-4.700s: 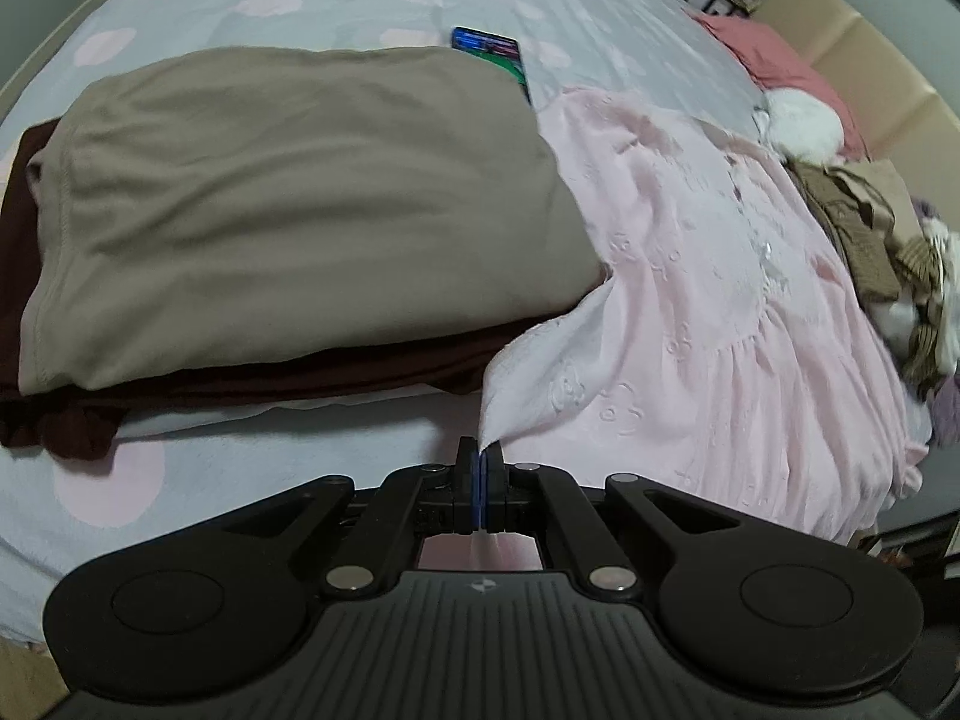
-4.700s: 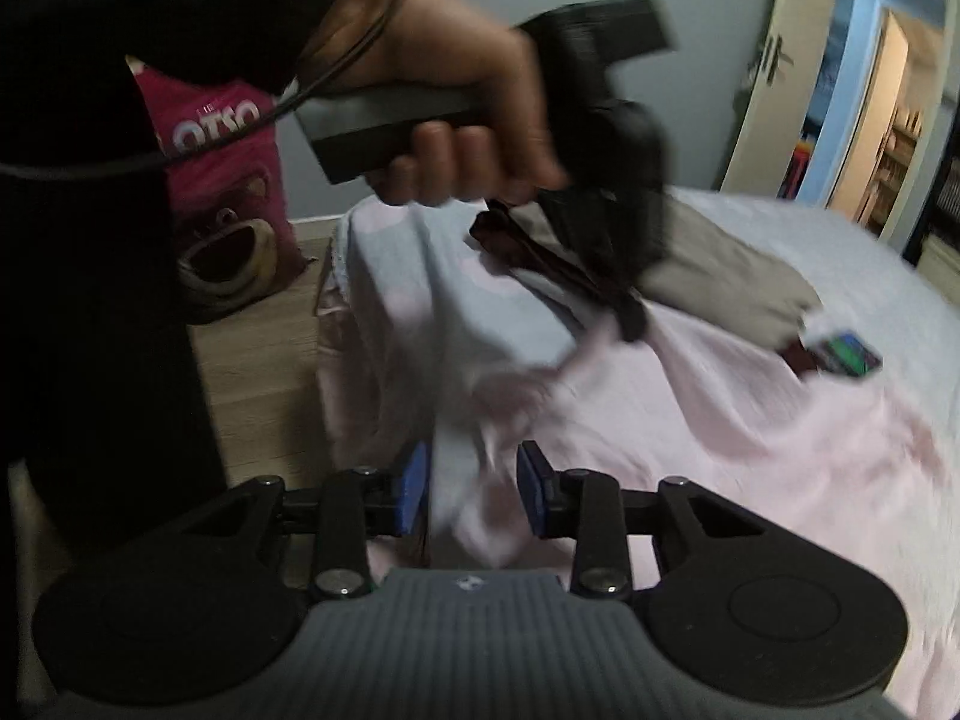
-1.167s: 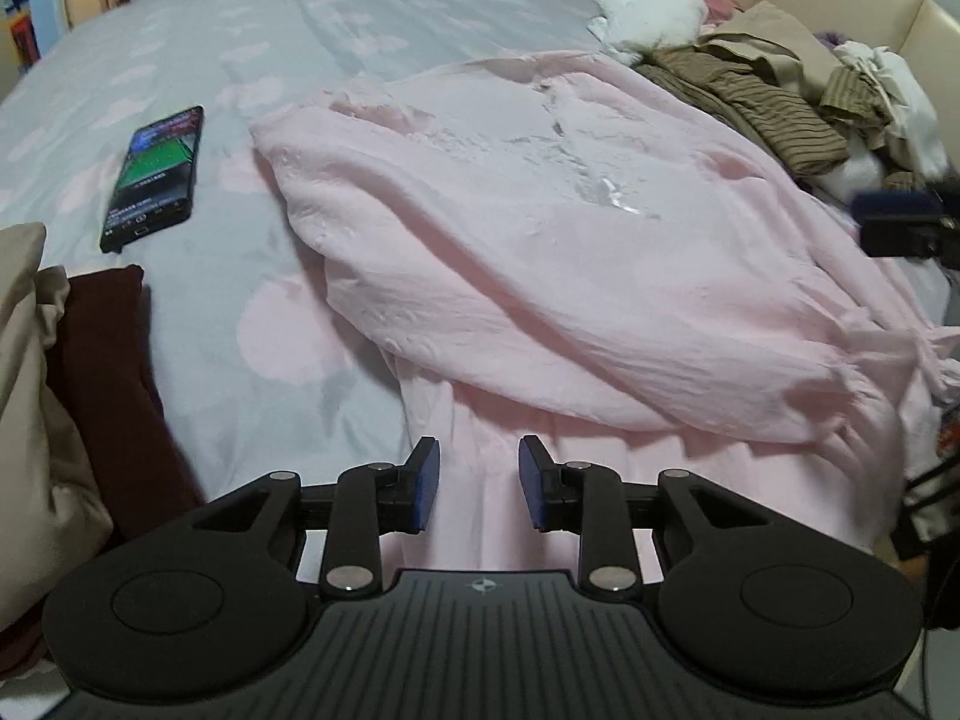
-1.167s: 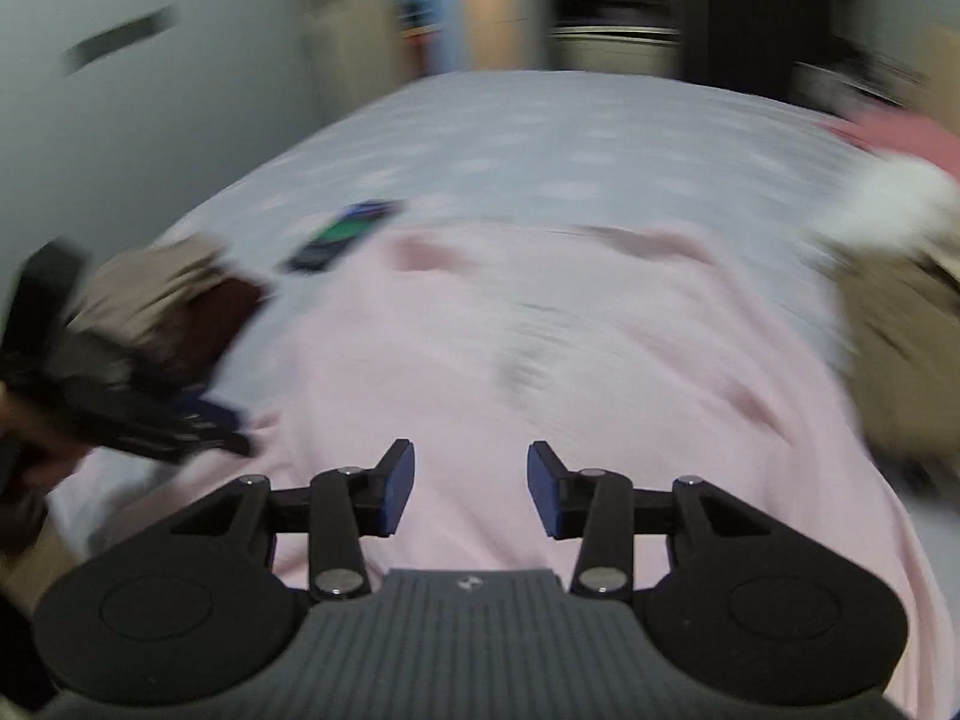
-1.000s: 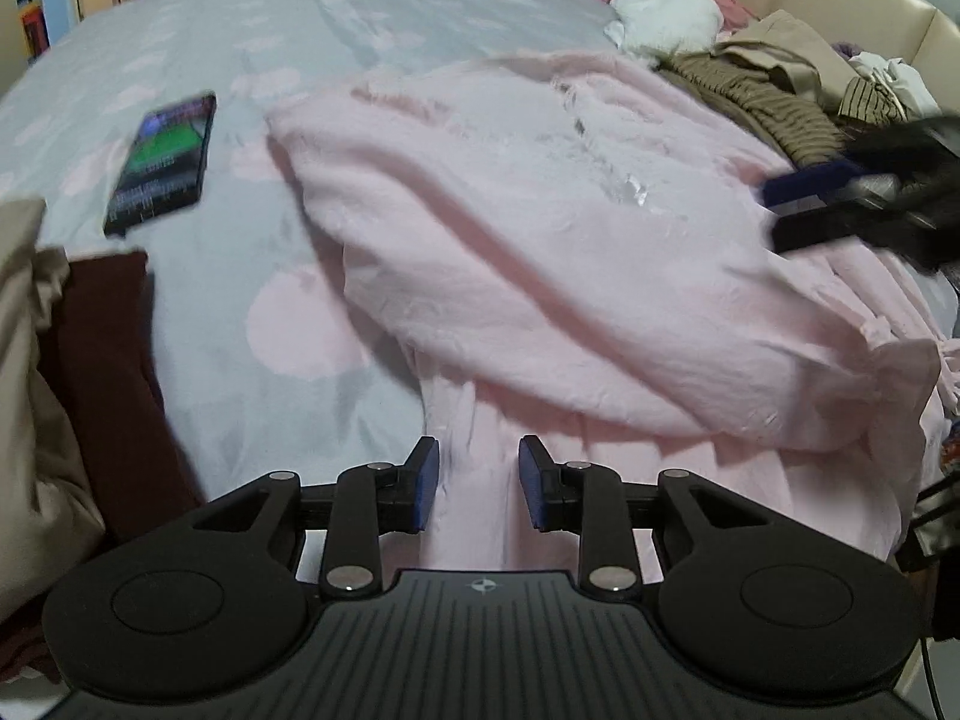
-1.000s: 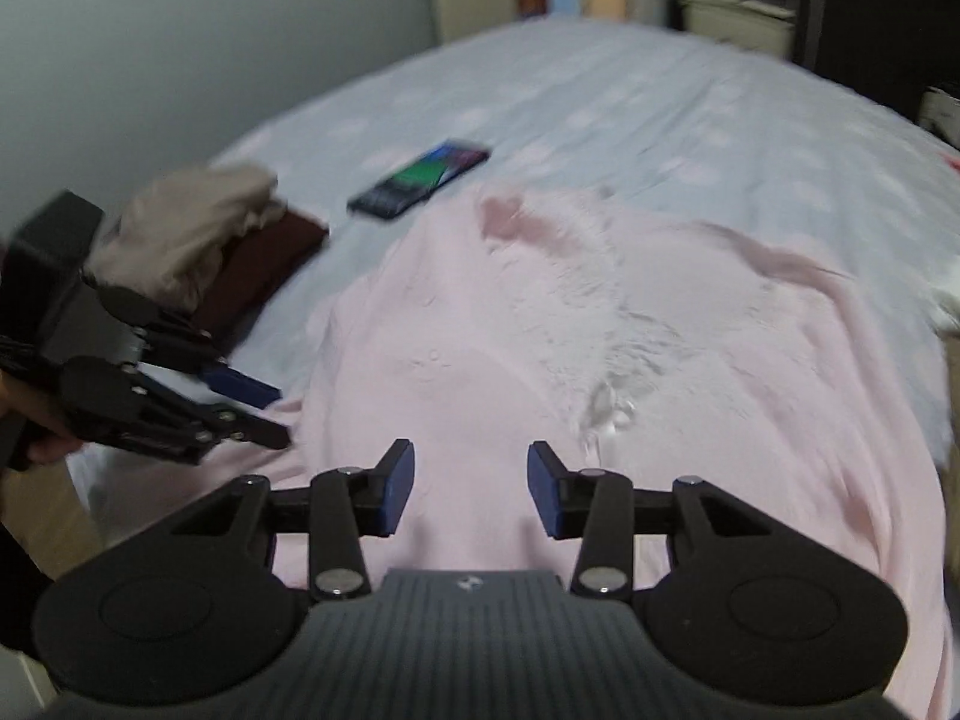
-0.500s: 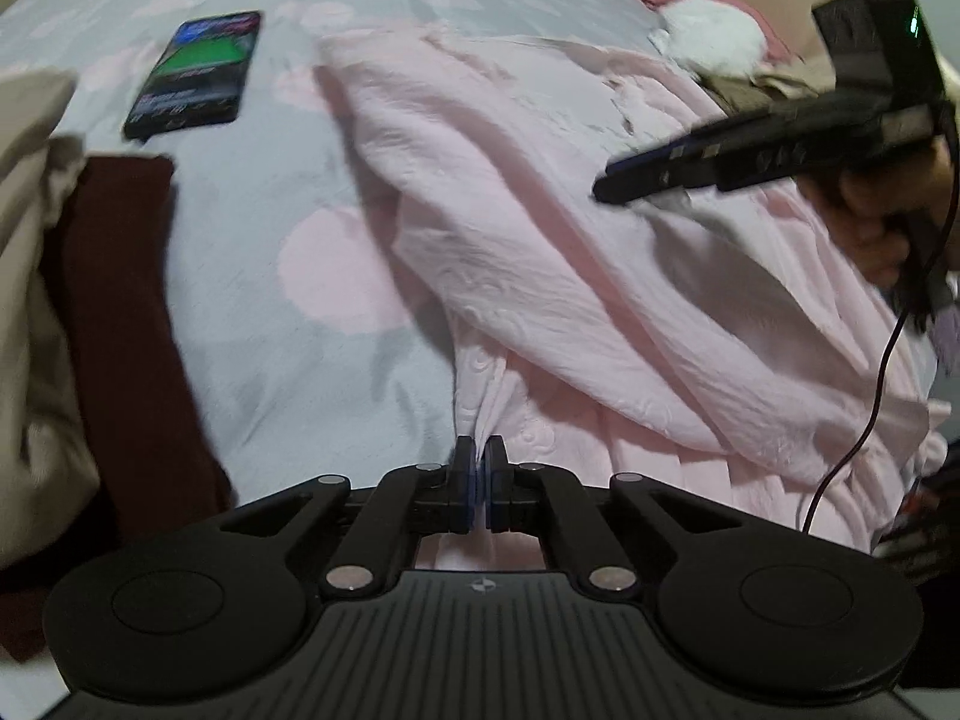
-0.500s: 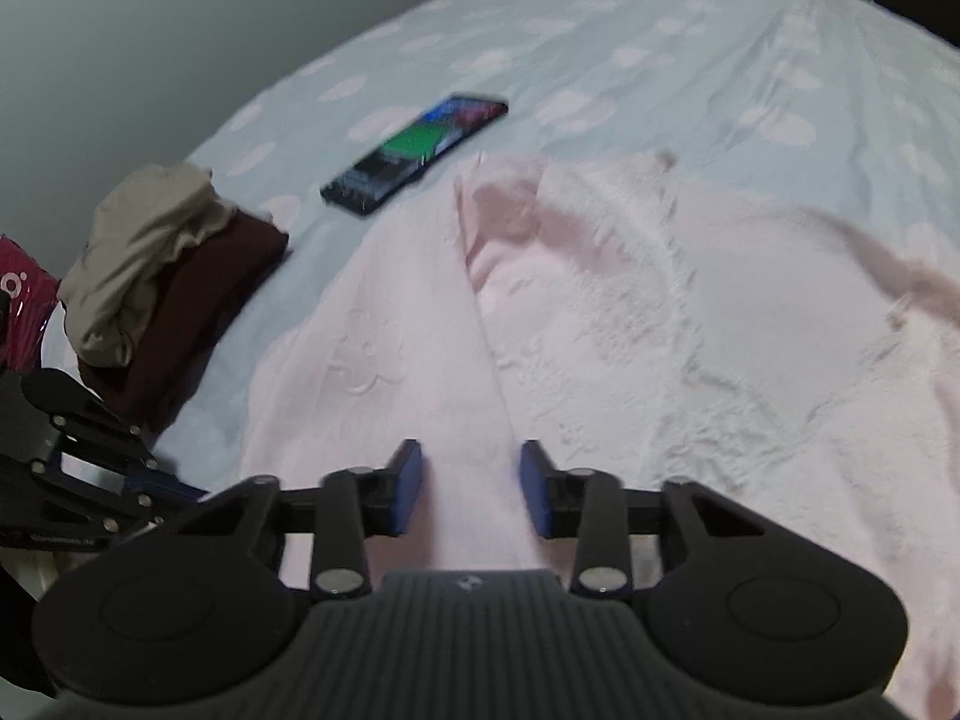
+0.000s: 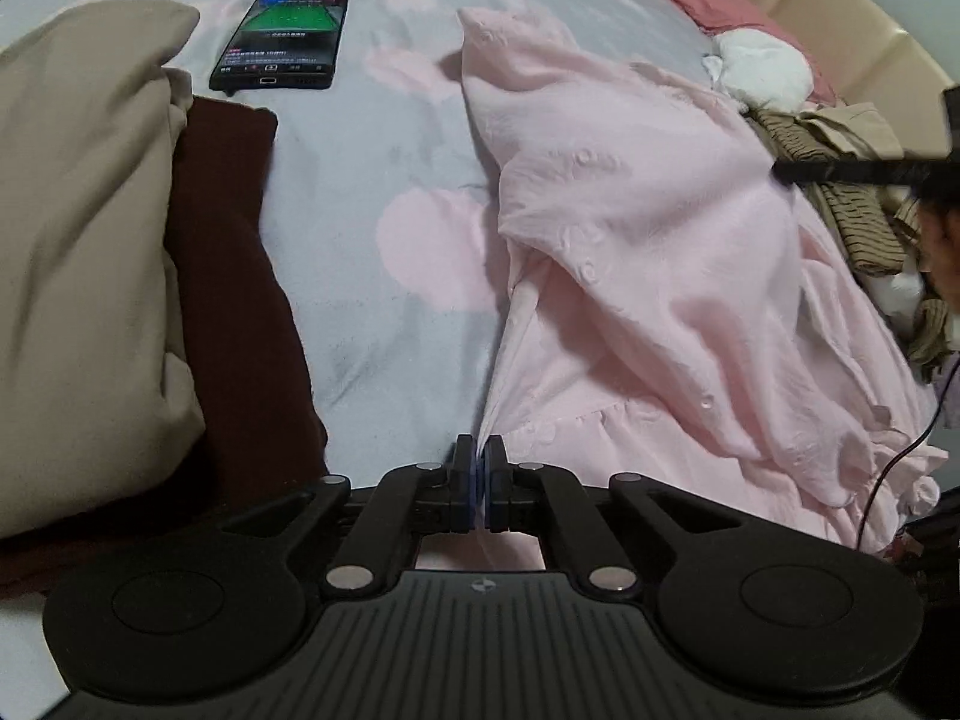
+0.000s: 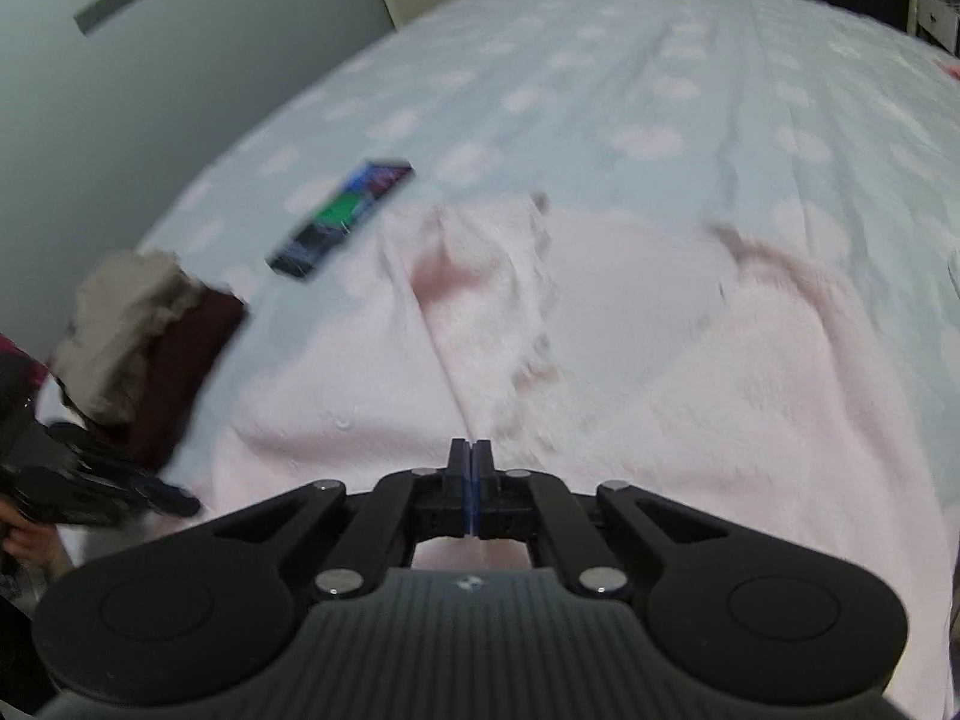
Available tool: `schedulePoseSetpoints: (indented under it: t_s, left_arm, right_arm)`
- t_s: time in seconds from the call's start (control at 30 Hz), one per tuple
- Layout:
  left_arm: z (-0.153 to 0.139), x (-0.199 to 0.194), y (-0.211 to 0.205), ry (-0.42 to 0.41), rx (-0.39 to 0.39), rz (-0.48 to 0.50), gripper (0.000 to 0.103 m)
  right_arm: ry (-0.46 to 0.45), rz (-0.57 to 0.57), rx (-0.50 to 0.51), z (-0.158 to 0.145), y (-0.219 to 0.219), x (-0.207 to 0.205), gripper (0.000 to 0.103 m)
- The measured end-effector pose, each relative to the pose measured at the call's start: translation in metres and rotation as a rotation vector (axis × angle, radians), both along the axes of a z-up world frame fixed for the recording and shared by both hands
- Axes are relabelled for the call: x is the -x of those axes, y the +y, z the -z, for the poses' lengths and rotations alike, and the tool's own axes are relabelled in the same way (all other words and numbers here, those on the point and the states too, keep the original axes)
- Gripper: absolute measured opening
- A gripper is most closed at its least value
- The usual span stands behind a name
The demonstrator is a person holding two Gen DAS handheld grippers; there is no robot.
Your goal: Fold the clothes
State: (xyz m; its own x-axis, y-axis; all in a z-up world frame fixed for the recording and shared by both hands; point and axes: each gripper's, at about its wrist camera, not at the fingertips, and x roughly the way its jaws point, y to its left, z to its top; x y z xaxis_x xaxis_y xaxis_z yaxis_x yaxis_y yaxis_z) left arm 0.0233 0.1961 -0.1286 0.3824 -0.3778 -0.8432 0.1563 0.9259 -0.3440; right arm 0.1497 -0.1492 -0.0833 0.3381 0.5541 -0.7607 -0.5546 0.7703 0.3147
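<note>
A crumpled pale pink embossed cotton garment point(image 9: 648, 252) lies spread over the near part of the grey bedsheet with pink dots point(image 9: 384, 168). The left gripper point(image 9: 480, 468) is closed tight on a pinch of its hem at the sheet's near edge. The right gripper point(image 10: 471, 462) is likewise clamped on a fold of the pink fabric. Left of the garment sit a folded beige cloth point(image 9: 78, 228) atop a folded maroon cloth point(image 9: 234, 276); a black smartphone with lit screen point(image 9: 282, 36) lies just beyond. Striped brown clothes point(image 9: 840, 192) are heaped at the far right edge.
</note>
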Motion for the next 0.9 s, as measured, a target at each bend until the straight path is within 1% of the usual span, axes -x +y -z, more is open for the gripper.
schedulePoseSetpoints:
  t_s: [0.07, 0.1, 0.13, 0.17, 0.23, 0.27, 0.3, 0.33, 0.37, 0.4, 0.43, 0.53, 0.63, 0.8, 0.87, 0.9]
  left_arm:
    - [-0.005, 0.001, -0.001, -0.032, 0.01, 0.011, 0.003]
    - [-0.009, 0.0, -0.002, -0.051, 0.004, 0.017, 0.003]
    - [-0.015, -0.001, -0.004, -0.071, -0.009, 0.018, 0.007]
    - [-0.021, -0.002, -0.005, -0.093, -0.02, 0.018, 0.011]
    - [-0.036, -0.005, -0.004, -0.157, -0.024, -0.002, 0.013]
    - [-0.043, -0.007, -0.004, -0.187, -0.024, -0.014, 0.016]
    - [-0.048, -0.011, -0.001, -0.203, -0.01, -0.031, 0.017]
    - [-0.053, -0.015, 0.001, -0.218, 0.005, -0.049, 0.02]
    - [-0.056, -0.022, 0.004, -0.224, 0.03, -0.073, 0.025]
    - [-0.057, -0.029, 0.006, -0.229, 0.054, -0.095, 0.027]
    - [-0.055, -0.036, 0.006, -0.223, 0.07, -0.103, 0.027]
    - [-0.042, -0.057, -0.001, -0.198, 0.062, -0.125, 0.027]
    - [-0.041, -0.079, -0.001, -0.225, 0.049, -0.156, 0.027]
    - [-0.052, -0.125, 0.005, -0.266, 0.076, -0.209, 0.027]
    - [-0.05, -0.149, 0.003, -0.216, 0.083, -0.207, 0.027]
    - [-0.047, -0.158, 0.002, -0.207, 0.104, -0.206, 0.027]
  right_arm:
    - [0.011, 0.015, 0.001, 0.008, -0.003, 0.001, 0.006]
    - [0.016, 0.022, 0.002, 0.012, -0.005, 0.002, 0.006]
    - [0.016, 0.021, -0.011, 0.012, -0.003, 0.003, 0.009]
    - [0.003, 0.014, -0.021, 0.009, -0.001, 0.004, 0.02]
    - [-0.028, 0.0, -0.037, 0.001, 0.002, 0.004, 0.038]
    - [-0.043, -0.004, -0.046, -0.003, 0.003, 0.004, 0.037]
    - [-0.052, -0.007, -0.051, -0.006, 0.006, 0.0, 0.038]
    - [-0.057, -0.008, -0.054, -0.009, 0.008, -0.004, 0.04]
    - [-0.062, -0.009, -0.057, -0.012, 0.011, -0.008, 0.041]
    - [-0.068, -0.011, -0.06, -0.015, 0.013, -0.012, 0.041]
    - [-0.071, -0.017, -0.051, -0.016, 0.019, -0.018, 0.041]
    - [-0.091, -0.045, -0.016, -0.017, 0.045, -0.033, 0.041]
    - [-0.112, -0.06, 0.031, -0.016, 0.071, -0.048, 0.041]
    - [-0.086, 0.044, 0.038, -0.004, 0.087, -0.083, 0.041]
    - [-0.067, 0.09, 0.023, 0.0, 0.09, -0.097, 0.041]
    - [-0.057, 0.098, 0.001, 0.002, 0.089, -0.101, 0.04]
